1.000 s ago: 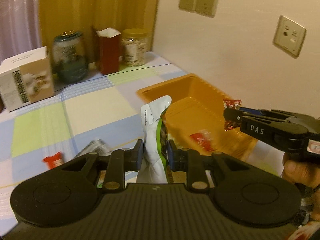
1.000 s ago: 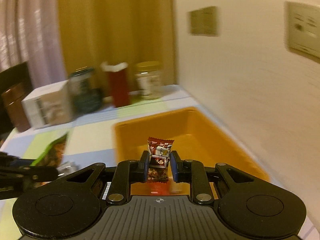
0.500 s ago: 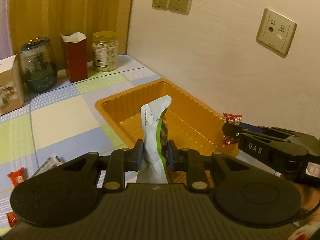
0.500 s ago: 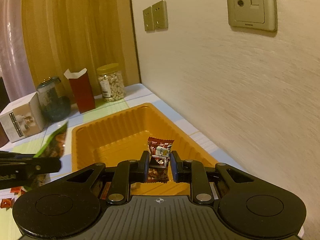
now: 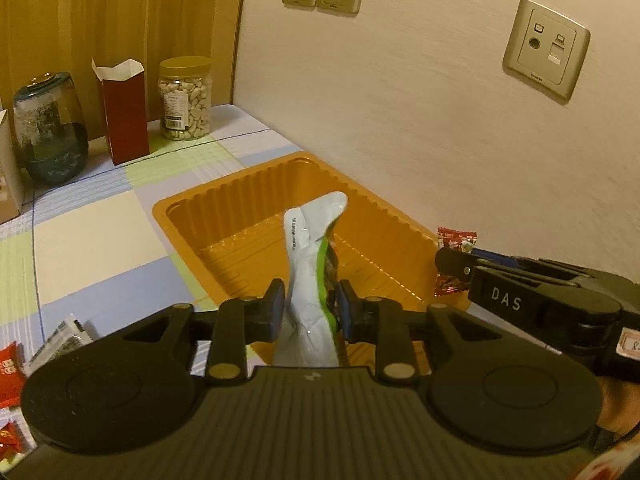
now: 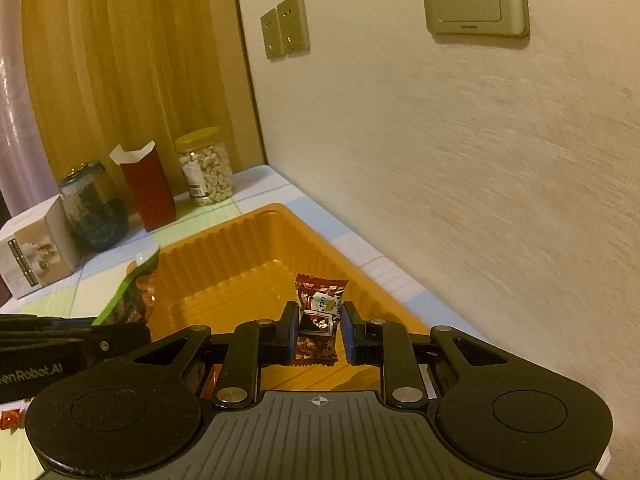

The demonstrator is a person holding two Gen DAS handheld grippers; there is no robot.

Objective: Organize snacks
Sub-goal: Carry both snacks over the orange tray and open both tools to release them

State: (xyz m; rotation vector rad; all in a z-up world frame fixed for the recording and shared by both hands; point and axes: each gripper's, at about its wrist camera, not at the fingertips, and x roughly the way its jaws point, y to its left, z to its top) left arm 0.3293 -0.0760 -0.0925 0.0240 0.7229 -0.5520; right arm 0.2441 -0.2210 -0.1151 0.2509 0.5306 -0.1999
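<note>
An orange ribbed tray (image 5: 248, 188) lies on the checked cloth against the wall. My left gripper (image 5: 310, 304) hangs over the tray's near edge. A white and green snack pouch (image 5: 310, 248) stands upright between its jaws, which are opening; the pads still touch the pouch. My right gripper (image 6: 320, 320) is shut on a red-brown wrapped candy (image 6: 320, 296) above the tray's (image 6: 224, 264) right part. In the left wrist view it (image 5: 452, 266) comes in from the right, its candy (image 5: 456, 240) past the tray's corner. In the right wrist view the pouch (image 6: 132, 292) shows at left.
At the back stand a nut jar (image 5: 185, 98), a red carton (image 5: 124, 116), a dark glass jar (image 5: 50, 128) and a white box (image 6: 36, 252). A silver packet (image 5: 60, 340) and red wrapped sweets (image 5: 8, 364) lie at the left. The wall runs close along the tray's right side.
Both grippers have moved in over the tray, which now sits closer and more central. The left jaws have parted slightly around the pouch. The right grip on the candy is unchanged.
</note>
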